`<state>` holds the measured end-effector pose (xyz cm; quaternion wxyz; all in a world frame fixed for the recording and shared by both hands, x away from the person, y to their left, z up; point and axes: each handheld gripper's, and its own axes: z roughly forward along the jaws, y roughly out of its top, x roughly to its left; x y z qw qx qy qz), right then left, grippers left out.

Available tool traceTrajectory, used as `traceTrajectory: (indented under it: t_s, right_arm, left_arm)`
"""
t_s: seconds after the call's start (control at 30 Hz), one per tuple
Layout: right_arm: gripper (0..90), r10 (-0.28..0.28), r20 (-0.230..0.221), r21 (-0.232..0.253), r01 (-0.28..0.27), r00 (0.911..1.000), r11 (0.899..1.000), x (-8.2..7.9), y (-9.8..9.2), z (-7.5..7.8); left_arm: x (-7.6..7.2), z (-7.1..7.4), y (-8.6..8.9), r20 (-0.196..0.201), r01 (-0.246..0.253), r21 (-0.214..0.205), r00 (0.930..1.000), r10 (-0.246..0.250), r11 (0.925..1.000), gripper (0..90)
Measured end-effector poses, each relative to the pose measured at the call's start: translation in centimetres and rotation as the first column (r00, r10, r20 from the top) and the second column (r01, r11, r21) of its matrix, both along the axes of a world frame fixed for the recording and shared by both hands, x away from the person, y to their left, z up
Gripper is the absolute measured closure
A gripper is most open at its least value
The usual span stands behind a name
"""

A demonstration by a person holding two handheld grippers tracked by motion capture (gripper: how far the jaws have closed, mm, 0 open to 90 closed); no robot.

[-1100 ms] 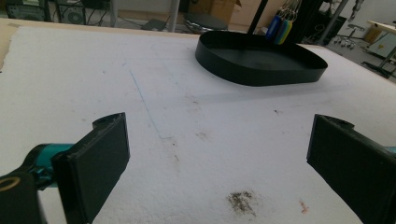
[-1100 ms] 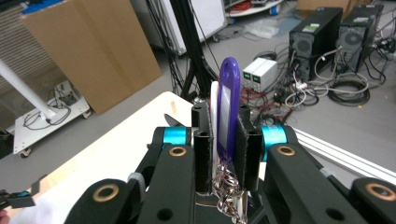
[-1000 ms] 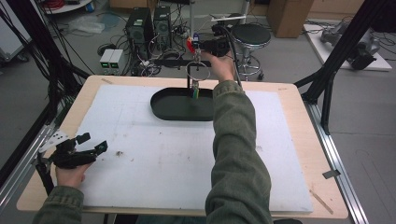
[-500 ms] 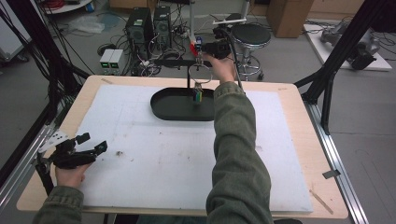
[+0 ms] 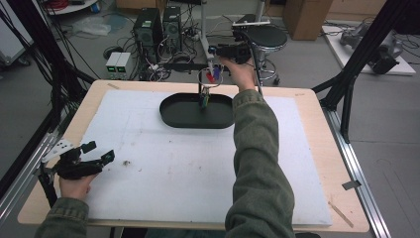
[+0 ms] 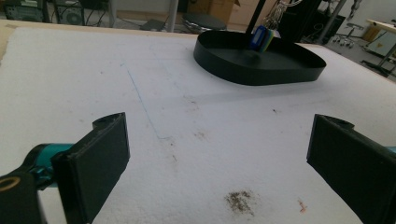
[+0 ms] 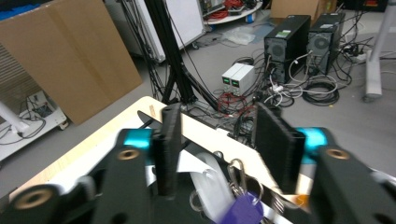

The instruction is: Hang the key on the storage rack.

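A black oval tray lies at the table's far middle, with a thin stand rising from it. A blue and green tag hangs low on the stand over the tray; it is the tag seen from the left gripper view. Red and purple tags on key rings dangle near the stand's top. My right gripper hovers just above them; its jaws have just been opening and nothing is between the pads. The purple tag hangs below them. My left gripper rests open near the front left edge.
White foam sheet covers most of the wooden table. The person's right sleeve stretches across the middle toward the tray. Beyond the far edge are computer towers, cables and a round stool. Black frame legs stand at the right.
The right gripper's jaws have opened. The red and purple tags have dropped from beside the gripper and now hang lower, by the stand's top. The left gripper has stayed put.
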<state>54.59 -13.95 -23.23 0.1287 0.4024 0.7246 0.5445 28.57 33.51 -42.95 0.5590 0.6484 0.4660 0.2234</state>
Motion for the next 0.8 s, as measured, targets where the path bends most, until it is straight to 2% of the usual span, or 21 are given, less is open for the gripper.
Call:
traceTrajectory:
  t_s: [0.07,0.13,0.23,0.3,0.33,0.43,0.53,0.63,0.7,0.8]
  right_arm:
    - [32.6,0.001,-0.003,0.017,-0.001,1.0,1.0,-0.3,-0.2,0.2]
    - [21.2,0.016,-0.032,0.044,-0.014,0.9994,0.999,-0.6,-0.3,0.3]
    - [9.9,0.014,-0.04,0.022,-0.013,0.9991,1.0,-1.3,0.0,0.2]
    - [6.9,0.012,-0.05,-0.012,-0.013,0.9987,1.0,-1.7,0.1,0.1]
    - [0.7,0.012,-0.059,-0.03,-0.014,0.9982,0.999,-1.8,0.1,0.0]
    - [0.4,-0.004,-0.062,-0.135,-0.004,0.9981,0.991,-2.5,0.1,-0.2]
    - [0.3,-0.005,-0.066,-0.182,-0.007,0.9978,0.983,-3.1,-0.2,-0.3]
    - [0.3,-0.021,-0.055,-0.246,0.006,0.9983,0.969,-3.8,-0.5,0.0]
    - [0.3,-0.02,-0.041,-0.262,0.009,0.999,0.965,-4.3,-0.7,0.4]
    - [0.4,-0.011,-0.013,-0.266,0.007,0.9998,0.964,-5.2,-1.1,0.6]
  left_arm:
    - [0.0,0.0,0.0,0.001,-0.001,0.001,1.0,0.001,1.0,6.3]
    - [0.0,0.0,0.0,0.002,-0.002,0.002,1.0,0.002,1.0,6.3]
    - [0.0,0.0,0.0,0.002,0.0,0.005,1.0,0.0,1.0,6.3]
    - [-0.1,0.0,0.0,0.002,0.001,0.008,1.0,-0.001,1.0,6.3]
    - [-0.1,0.0,0.0,0.003,0.001,0.006,1.0,-0.002,1.0,6.3]
    - [-0.1,0.0,0.0,0.003,0.002,0.008,1.0,-0.003,1.0,6.3]
    - [-0.1,0.0,0.0,0.001,0.001,0.007,1.0,-0.001,1.0,6.3]
    - [-0.1,0.0,0.0,0.003,-0.002,0.003,1.0,0.002,1.0,6.3]
    - [-0.1,0.0,0.0,0.002,-0.003,0.004,1.0,0.003,1.0,6.3]
    - [-0.1,0.0,0.0,0.0,-0.003,0.002,1.0,0.003,1.0,6.3]
